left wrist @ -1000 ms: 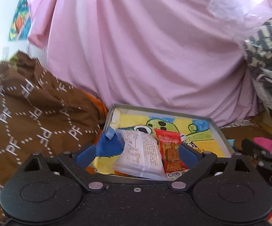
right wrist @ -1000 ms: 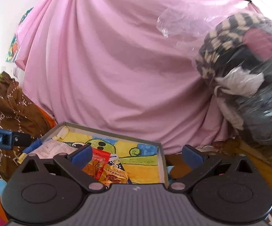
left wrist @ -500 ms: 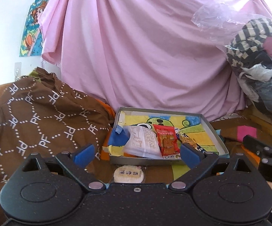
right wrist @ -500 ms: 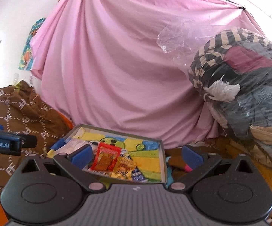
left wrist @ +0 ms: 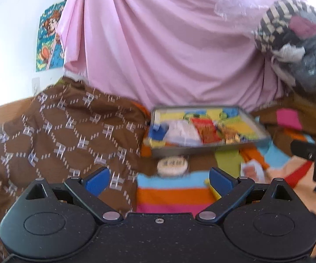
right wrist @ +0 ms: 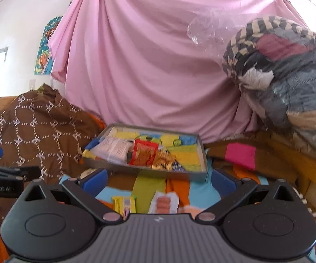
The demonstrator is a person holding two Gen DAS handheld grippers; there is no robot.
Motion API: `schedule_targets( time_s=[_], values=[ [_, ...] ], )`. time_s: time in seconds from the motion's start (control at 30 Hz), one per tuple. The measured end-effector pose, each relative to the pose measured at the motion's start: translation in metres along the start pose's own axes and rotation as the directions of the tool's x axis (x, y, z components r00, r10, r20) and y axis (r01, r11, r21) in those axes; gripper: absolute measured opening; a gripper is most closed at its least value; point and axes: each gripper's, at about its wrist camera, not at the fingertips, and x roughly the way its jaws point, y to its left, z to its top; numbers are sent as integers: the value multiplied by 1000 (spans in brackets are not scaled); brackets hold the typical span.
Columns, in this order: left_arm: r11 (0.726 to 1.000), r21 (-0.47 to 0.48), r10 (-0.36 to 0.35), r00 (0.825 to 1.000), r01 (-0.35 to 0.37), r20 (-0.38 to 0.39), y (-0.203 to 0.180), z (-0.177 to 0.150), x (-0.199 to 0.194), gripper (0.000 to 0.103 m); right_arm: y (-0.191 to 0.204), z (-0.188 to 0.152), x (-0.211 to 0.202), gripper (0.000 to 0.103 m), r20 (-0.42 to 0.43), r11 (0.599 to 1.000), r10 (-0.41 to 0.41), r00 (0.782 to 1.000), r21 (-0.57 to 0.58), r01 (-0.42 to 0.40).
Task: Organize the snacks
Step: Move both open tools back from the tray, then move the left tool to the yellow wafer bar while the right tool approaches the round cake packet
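- On the striped bedspread (right wrist: pixel 149 184), against the pink draped sheet (right wrist: pixel 149 65): shallow grey metal tray (right wrist: pixel 202 153) with a bright cartoon lining, holding a white printed packet (right wrist: pixel 114 149), a red snack pouch (right wrist: pixel 143 154) and a small golden pouch (right wrist: pixel 164 161) side by side.
- Loose and not yet sorted, just in front of the tray: round flat white snack with a barcode label (left wrist: pixel 172 166), yellow wrapped bar (right wrist: pixel 124 203), pale packet with a pink sausage picture (right wrist: pixel 164 201).
- Left gripper (left wrist: pixel 158 178): blue pads spread wide, nothing between them, aimed over the bedspread with the round snack just ahead.
- Right gripper (right wrist: pixel 159 178): equally wide, empty, yellow bar and sausage packet lying between and below its fingers.
- Further out: brown patterned blanket (left wrist: pixel 59 131) to the left, clear bag of bundled clothes (right wrist: pixel 285 70) to the right.
- Step in hand, most likely: between placements, choosing the next loose snack.
- Next move calls for lowering one gripper over a flat packet, pinching an edge, then lifting it clear of the tray's rim; thin wrappers on soft fabric may slip or bunch.
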Motion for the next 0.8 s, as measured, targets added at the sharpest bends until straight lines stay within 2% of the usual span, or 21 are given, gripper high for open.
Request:
schedule_targets(
  time_s=[0.17, 0.4, 0.67, 0.8],
  values=[
    [1000, 8, 12, 998, -11, -55, 9, -20, -6, 97, 3, -20, -6, 103, -78, 1000, -12, 997, 10, 12],
    [998, 49, 33, 993, -28, -114, 14, -30, -5, 97, 5, -46, -1, 103, -246, 1000, 9, 969, 29, -1],
    [997, 77, 9, 981, 6, -194, 10, -33, 6, 97, 4, -56, 7, 103, -310, 999, 33, 950, 43, -21],
    [996, 81, -16, 967, 38, -255, 5, -32, 18, 97, 5, -58, 10, 103, -323, 998, 49, 945, 40, -38]
  ],
)
